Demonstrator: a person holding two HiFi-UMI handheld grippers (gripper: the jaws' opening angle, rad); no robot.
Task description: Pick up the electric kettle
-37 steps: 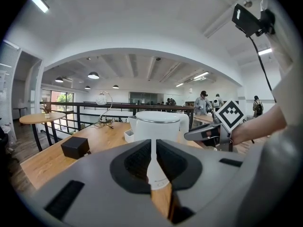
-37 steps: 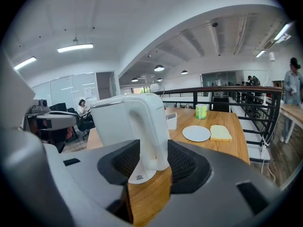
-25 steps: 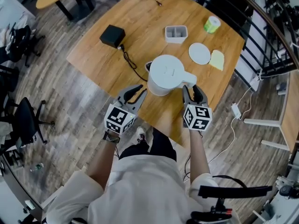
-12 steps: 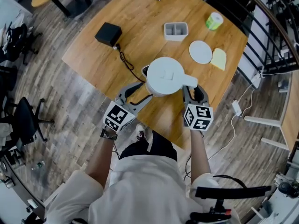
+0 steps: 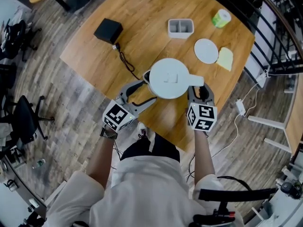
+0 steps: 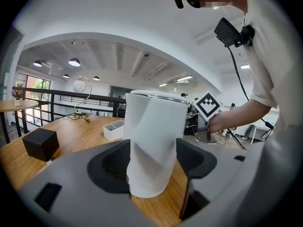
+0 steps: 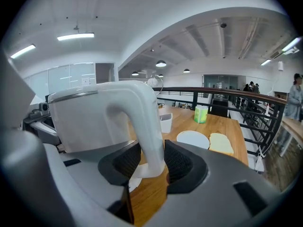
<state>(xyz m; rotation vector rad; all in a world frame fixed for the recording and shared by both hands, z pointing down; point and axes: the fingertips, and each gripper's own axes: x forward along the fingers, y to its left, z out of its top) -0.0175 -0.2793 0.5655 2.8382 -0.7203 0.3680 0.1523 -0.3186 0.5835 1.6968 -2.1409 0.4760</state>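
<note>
The electric kettle (image 5: 170, 78) sits over the near part of the wooden table (image 5: 142, 27), and in the head view it fills more of the frame than it did a second ago, so we judge it has come up toward us. From here we cannot tell whether it has fully cleared whatever it stood on. The right gripper (image 5: 198, 90) is clamped on the kettle's handle (image 7: 144, 126). Its jaws have just been closing a little further, and both pads lie against the handle's sides. The left gripper (image 5: 147, 91) has changed more. Its jaws were nearly together a second ago and have just been opening, so they now stand spread with the kettle's lower body between them. The pads are just beside the wall, and we see no firm squeeze. We read this as the right side carrying the weight while the left gets ready to steady the body. The cord (image 5: 125, 63) trails off to the black box (image 5: 108, 30), well apart, and could tug if the lift goes on.
</note>
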